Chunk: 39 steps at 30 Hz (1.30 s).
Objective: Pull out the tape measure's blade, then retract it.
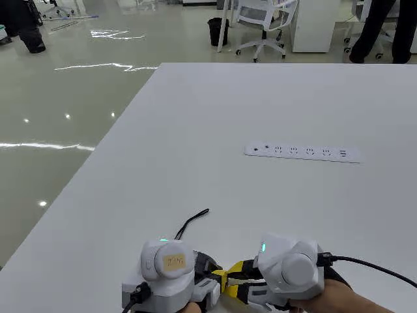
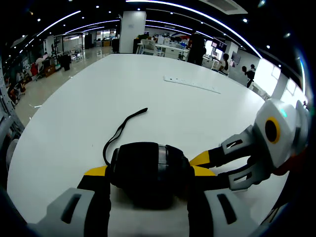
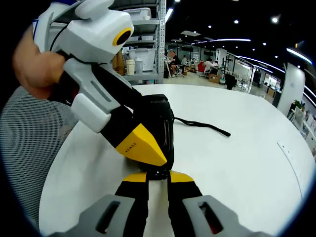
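A black tape measure (image 1: 203,262) sits low over the white table (image 1: 260,98) at its near edge, its black wrist strap (image 1: 192,223) trailing away across the table. My left gripper (image 2: 148,174) is shut on the case (image 2: 148,163), one yellow-tipped jaw on each side. In the right gripper view, my right gripper (image 3: 158,177) meets the case (image 3: 158,123) from the opposite side. Its yellow tips are pinched together on the blade's end tab at the case mouth. No length of blade shows between case and tips. In the head view both grippers almost touch.
A white power strip (image 1: 301,152) lies flat further out on the table, right of centre. The table's left edge runs diagonally, with shiny floor beyond it. An office chair (image 1: 264,23) and a person's legs (image 1: 384,29) stand past the far edge.
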Each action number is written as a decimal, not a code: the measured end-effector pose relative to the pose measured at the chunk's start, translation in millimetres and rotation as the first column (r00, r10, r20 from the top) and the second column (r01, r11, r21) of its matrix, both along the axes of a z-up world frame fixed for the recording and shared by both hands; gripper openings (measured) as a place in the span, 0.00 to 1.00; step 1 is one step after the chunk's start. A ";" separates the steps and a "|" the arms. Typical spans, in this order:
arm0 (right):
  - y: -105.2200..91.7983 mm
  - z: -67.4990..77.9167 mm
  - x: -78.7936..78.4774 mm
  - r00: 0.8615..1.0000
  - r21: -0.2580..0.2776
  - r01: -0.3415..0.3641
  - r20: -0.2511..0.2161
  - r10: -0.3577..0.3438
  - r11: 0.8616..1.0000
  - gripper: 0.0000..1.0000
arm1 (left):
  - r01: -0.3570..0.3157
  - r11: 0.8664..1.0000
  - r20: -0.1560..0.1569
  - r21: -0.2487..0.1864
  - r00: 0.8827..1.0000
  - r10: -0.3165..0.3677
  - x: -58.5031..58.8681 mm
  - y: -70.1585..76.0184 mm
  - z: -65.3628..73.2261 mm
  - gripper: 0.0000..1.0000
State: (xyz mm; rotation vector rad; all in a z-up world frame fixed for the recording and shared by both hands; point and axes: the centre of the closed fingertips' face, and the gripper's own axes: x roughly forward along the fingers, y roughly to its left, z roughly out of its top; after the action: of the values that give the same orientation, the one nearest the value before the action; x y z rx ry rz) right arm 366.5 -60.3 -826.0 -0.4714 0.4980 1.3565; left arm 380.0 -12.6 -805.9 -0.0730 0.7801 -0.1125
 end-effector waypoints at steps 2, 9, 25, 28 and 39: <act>-0.1 0.4 0.0 1.000 0.002 0.001 0.000 -0.001 1.000 0.14 | -0.001 1.000 0.001 -0.001 1.000 0.001 0.1 -0.1 0.1 0.59; 0.3 -0.1 -0.5 1.000 -0.001 -0.012 0.005 0.012 1.000 0.14 | 0.002 1.000 -0.002 0.001 1.000 -0.002 -0.5 -0.2 -0.1 0.59; 0.0 -3.9 0.7 1.000 -0.008 -0.032 0.000 0.032 0.999 0.15 | 0.026 1.000 -0.025 0.013 0.999 -0.025 -1.0 -2.1 -1.4 0.61; 0.0 -3.7 0.3 1.000 -0.007 -0.026 0.000 0.026 1.000 0.15 | 0.051 0.998 -0.029 0.024 0.998 -0.050 -1.8 -2.4 -1.0 0.60; -4.9 -6.2 0.4 1.000 -0.034 -0.014 0.010 0.014 0.999 0.16 | 0.085 0.996 -0.046 0.021 0.995 -0.084 -13.0 -1.7 -6.3 0.60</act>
State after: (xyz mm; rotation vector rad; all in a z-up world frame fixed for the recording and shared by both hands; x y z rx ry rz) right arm 367.0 -65.2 -832.2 -0.5099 0.5107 1.3605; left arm 367.0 -14.3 -812.2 -0.0211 0.8297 -0.1826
